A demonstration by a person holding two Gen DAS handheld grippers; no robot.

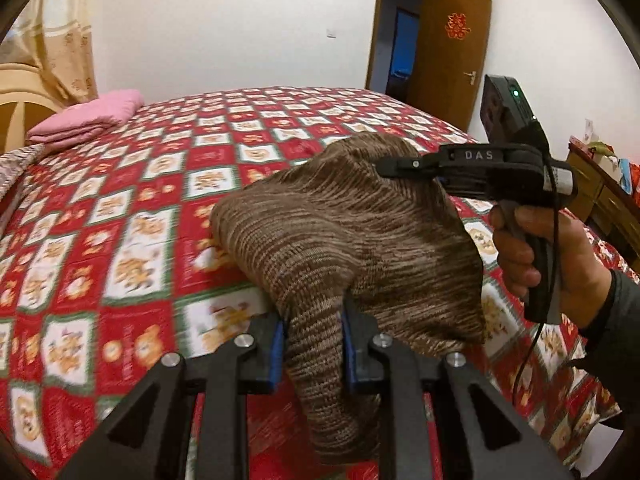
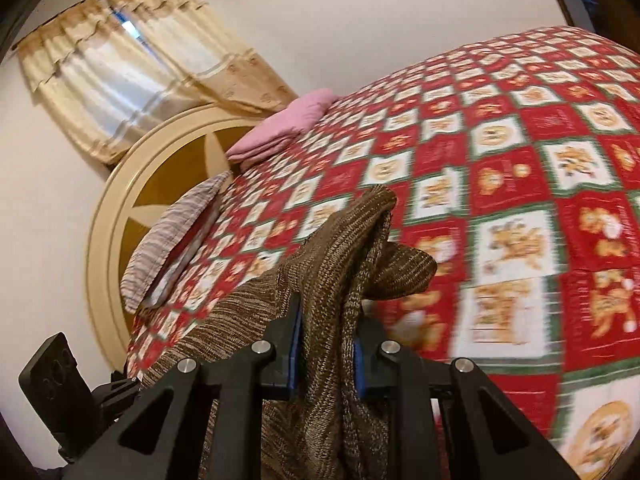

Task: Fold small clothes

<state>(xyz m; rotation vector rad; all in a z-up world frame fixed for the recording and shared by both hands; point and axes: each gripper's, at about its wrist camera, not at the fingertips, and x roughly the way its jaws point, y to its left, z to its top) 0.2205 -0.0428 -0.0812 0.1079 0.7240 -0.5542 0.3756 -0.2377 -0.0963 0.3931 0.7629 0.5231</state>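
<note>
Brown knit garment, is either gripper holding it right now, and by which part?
Both hold the brown knit garment. The left gripper clamps a bunched fold at one end; the right gripper clamps gathered fabric at the other. Which edges cannot be told.

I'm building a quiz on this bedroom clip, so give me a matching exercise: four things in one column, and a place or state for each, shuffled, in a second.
Things:
1. brown knit garment
2. pink folded blanket
3. wooden door
4. striped pillow

Places or states:
A. standing open, red decoration on it
B. against the round headboard
C. gripped by both the left gripper and the right gripper
D. near the curtain, at the bed's far corner

Pairs: 1-C, 2-D, 3-A, 4-B
</note>
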